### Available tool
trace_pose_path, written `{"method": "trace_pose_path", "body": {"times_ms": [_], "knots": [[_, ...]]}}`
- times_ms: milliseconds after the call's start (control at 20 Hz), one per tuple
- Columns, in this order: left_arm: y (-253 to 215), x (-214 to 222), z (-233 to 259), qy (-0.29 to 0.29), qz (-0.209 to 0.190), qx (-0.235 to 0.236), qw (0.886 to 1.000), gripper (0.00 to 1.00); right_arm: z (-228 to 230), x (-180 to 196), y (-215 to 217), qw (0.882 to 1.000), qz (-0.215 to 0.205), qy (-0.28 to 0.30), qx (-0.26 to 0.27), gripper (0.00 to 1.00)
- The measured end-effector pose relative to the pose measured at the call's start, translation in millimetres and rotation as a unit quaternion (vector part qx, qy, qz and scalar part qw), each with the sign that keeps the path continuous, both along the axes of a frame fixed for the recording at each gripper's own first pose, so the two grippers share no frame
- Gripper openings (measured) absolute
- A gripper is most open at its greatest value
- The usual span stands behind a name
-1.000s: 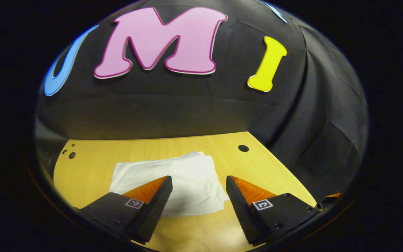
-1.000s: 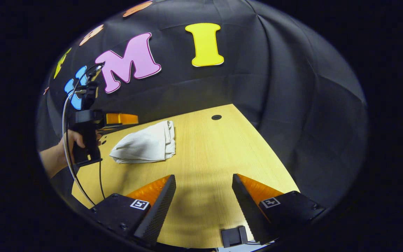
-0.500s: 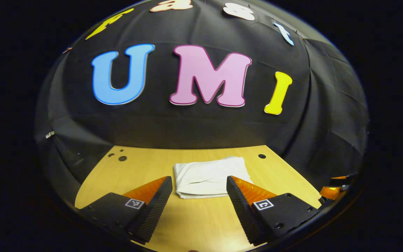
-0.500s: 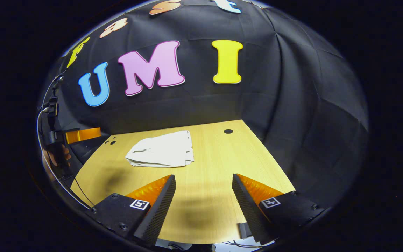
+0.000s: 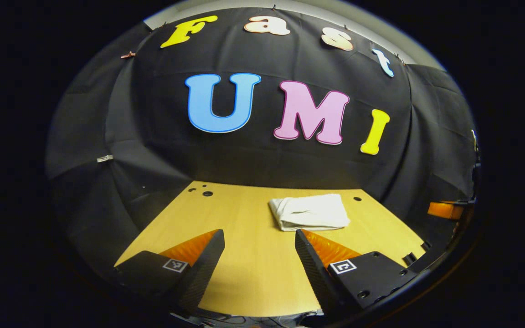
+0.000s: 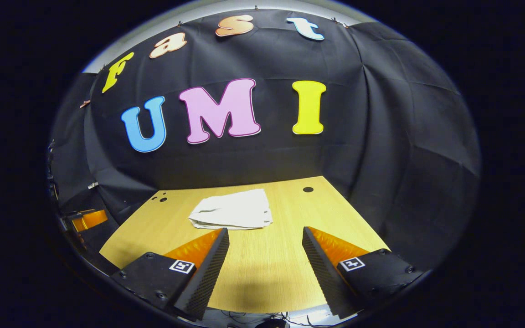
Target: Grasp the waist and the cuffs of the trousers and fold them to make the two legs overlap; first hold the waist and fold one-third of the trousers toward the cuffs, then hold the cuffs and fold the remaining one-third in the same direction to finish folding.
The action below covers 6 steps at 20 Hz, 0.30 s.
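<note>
White trousers [image 5: 310, 212] lie as a compact folded bundle right of centre on the wooden table [image 5: 244, 273]; folding looks finished. Your left gripper [image 5: 259, 248] and right gripper [image 6: 265, 248] hang apart, holding nothing, well clear of it.

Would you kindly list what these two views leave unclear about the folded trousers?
- Trousers, both views: waist and cuffs are tucked inside the folded bundle, so they cannot be told apart.
- Layer count: too small to count.
- Underside: hidden against the table.
</note>
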State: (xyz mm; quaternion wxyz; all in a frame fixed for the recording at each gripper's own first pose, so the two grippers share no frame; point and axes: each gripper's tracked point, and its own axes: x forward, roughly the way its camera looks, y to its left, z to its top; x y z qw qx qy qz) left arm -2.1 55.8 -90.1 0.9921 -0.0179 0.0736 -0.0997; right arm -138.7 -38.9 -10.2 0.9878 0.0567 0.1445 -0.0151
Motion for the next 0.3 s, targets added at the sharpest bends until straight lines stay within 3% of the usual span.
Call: {"method": "trace_pose_path", "body": {"times_ms": [300], "knots": [[33.7, -52.3, -15.8, -0.003, 0.015, 0.007, 1.0, 0.97, 5.0, -32.4, -2.3, 0.999, -0.028, -0.02, -0.001, 0.99]]}}
